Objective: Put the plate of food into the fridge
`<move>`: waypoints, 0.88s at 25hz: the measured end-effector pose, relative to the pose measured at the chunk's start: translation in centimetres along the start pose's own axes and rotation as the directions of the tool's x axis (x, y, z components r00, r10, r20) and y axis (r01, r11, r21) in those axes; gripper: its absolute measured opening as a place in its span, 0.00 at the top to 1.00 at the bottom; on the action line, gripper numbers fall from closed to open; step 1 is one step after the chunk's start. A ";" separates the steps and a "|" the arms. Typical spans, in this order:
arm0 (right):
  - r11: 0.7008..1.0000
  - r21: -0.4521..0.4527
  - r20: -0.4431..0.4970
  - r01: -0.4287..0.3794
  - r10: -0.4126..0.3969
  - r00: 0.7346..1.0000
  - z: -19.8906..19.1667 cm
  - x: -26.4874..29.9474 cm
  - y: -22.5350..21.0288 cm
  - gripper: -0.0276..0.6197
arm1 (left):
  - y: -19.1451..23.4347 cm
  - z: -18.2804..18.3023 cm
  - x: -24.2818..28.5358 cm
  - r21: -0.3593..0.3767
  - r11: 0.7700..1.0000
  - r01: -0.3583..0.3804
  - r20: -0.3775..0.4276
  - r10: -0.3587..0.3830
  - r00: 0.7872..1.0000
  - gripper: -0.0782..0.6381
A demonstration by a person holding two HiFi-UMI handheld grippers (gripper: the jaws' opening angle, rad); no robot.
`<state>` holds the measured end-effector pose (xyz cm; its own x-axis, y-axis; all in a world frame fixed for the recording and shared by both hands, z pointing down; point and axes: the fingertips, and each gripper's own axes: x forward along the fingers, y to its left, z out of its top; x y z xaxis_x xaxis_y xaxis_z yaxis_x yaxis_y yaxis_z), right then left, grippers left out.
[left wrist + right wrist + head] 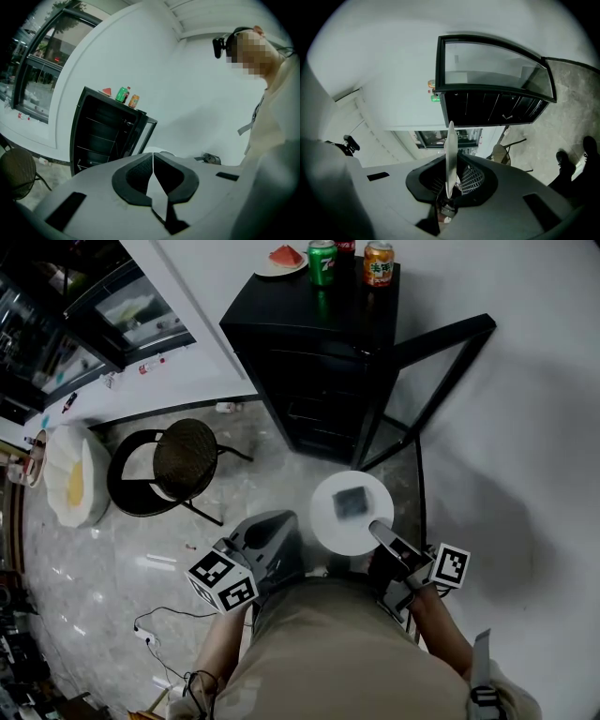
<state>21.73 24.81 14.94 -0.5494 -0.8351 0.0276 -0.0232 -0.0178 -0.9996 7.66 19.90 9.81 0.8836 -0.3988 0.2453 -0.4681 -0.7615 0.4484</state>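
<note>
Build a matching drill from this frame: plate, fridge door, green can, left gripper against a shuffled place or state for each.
Things
1. plate
2. fridge door
3. green can
4. left gripper

Place or state
A. on top of the fridge
B. shut, nothing between its jaws
C. gripped at the rim by the right gripper
D. standing open

Pairs: 1-C, 2-D, 3-A, 4-B

Plate [328,521] before fridge [300,315]; cans [322,262] atop; chair [186,457] to L.
</note>
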 end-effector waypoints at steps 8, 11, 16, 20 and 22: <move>1.000 -0.015 0.053 0.021 -0.020 0.998 0.1 0.6 -0.1 0.90 | 0.8 -0.2 0.9 -0.017 0.997 0.071 -0.018 -0.071 0.997 0.87; 0.999 -0.023 0.070 0.033 -0.031 0.997 0.2 1.3 -0.1 0.90 | 1.7 0.1 1.0 -0.023 0.995 0.098 -0.017 -0.099 0.995 0.87; 0.998 -0.032 0.090 0.060 -0.057 0.994 -0.3 3.9 -0.1 0.90 | 4.3 0.6 0.5 -0.039 0.991 0.129 -0.023 -0.130 0.991 0.87; 0.997 -0.046 0.089 0.069 -0.064 0.994 -1.1 6.9 0.3 0.90 | 7.2 1.6 -0.7 -0.050 0.987 0.152 -0.026 -0.153 0.988 0.87; 0.995 -0.061 0.087 0.078 -0.072 0.994 -1.2 8.5 0.6 0.90 | 8.6 2.5 -1.1 -0.070 0.982 0.178 -0.011 -0.179 0.984 0.87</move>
<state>16.05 18.32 14.57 -0.4714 -0.8764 0.0986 -0.1168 -0.0488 -0.9920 2.74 12.56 11.27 0.9531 -0.2501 0.1702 -0.3026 -0.7828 0.5438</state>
